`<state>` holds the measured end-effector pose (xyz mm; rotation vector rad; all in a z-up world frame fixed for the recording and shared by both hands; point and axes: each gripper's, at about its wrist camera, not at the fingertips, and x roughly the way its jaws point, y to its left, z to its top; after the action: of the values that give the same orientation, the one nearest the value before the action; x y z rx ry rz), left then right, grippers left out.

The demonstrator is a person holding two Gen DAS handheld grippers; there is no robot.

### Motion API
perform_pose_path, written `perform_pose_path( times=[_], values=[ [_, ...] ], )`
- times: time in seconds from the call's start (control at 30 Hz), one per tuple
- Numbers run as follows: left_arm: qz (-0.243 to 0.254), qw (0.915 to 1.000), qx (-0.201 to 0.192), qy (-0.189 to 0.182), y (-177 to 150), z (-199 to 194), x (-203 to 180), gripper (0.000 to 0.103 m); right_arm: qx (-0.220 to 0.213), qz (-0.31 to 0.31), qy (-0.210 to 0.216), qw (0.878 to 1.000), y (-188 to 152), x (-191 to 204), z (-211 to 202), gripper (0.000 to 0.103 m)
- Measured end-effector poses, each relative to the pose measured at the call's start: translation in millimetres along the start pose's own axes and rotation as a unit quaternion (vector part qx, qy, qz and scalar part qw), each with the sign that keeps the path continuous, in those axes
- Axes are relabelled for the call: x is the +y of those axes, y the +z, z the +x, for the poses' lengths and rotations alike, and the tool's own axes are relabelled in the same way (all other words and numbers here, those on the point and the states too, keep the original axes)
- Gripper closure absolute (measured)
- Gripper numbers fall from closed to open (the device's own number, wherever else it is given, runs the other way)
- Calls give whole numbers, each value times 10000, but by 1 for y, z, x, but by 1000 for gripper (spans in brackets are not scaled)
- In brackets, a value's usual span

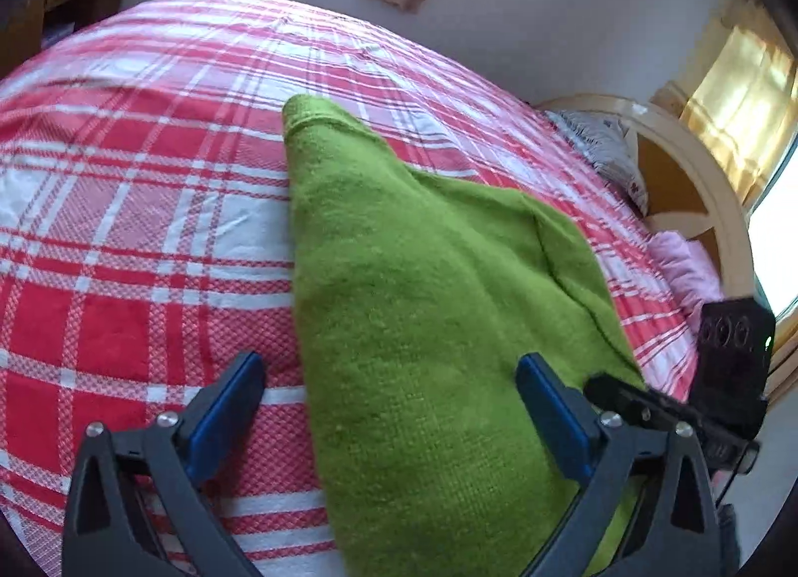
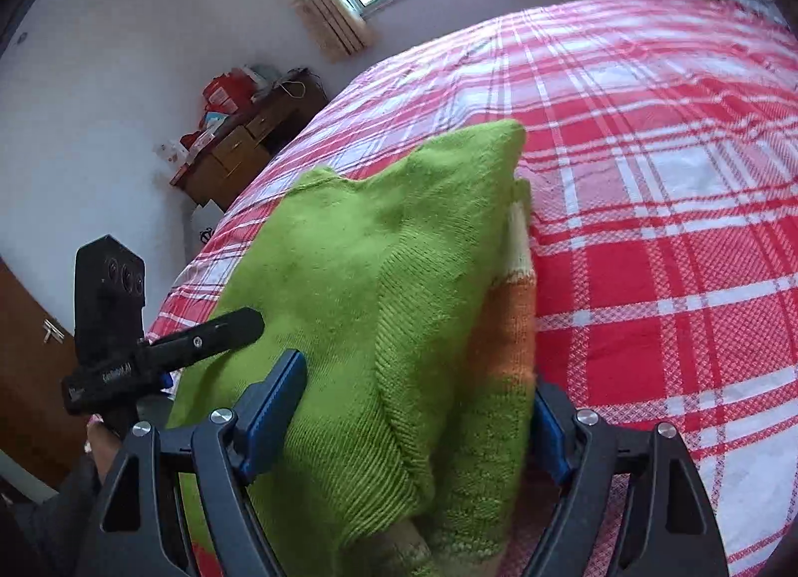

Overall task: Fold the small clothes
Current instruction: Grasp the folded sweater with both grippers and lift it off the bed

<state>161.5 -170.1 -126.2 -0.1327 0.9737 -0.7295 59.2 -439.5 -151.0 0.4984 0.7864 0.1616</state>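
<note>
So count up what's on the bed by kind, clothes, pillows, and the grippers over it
Green knitted garments: 1
Pillows by the headboard, grey and pink: 2
Grippers, left gripper and right gripper: 2
Total: 5

You see a fuzzy, matt green knit sweater [image 1: 429, 288] on woven checked cotton bedding [image 1: 124, 228]; your grippers' fingers [image 1: 227, 415] look like matt black plastic with blue pads.

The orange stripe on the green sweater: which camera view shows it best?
The right wrist view: the orange stripe lies in plain sight along the right edge of the folded green sweater. The left wrist view shows only the sweater's green knit, no orange.
</note>
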Motion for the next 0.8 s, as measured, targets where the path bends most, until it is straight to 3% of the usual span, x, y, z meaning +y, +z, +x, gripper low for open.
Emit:
perform_pose_path(
  times=[0.03,0.07,0.13,0.17,0.2,0.33,0.5,0.63,0.67,0.7,0.77,0.8],
  values=[
    [90,10000,6,13,2,-1,-2,18,-5,52,-95,9999,1,0,1,36],
    [180,9996,58,-192,0,-3,-9,40,-5,110,-185,9998,1,1,1,41],
    [154,9997,57,-158,-1,-9,-13,50,22,217,-302,9993,-1,7,-2,52],
    [182,9997,58,-128,-2,-14,-17,56,42,246,-298,9992,-2,11,-6,68],
    [187,9997,73,-106,-5,-21,-19,58,96,358,-17,9993,-4,14,-12,69],
    [28,9989,365,-303,-33,-55,-19,59,327,524,265,9977,-24,29,-37,70],
    [-378,9958,639,-543,-93,-107,-6,59,677,600,713,9933,-86,54,-68,70],
    [-403,9971,484,-419,-133,-146,-1,58,842,402,913,9914,-134,79,-86,67],
    [-350,9982,371,-317,-139,-152,0,52,841,248,852,9925,-143,86,-89,64],
    [-287,9994,167,-124,-143,-157,2,40,798,105,732,9941,-150,91,-90,62],
    [-236,9996,-36,157,-136,-155,5,28,589,-50,425,9973,-155,96,-93,48],
    [-153,9996,-171,190,-131,-155,6,26,492,-9,252,9985,-154,95,-94,46]
  ],
)
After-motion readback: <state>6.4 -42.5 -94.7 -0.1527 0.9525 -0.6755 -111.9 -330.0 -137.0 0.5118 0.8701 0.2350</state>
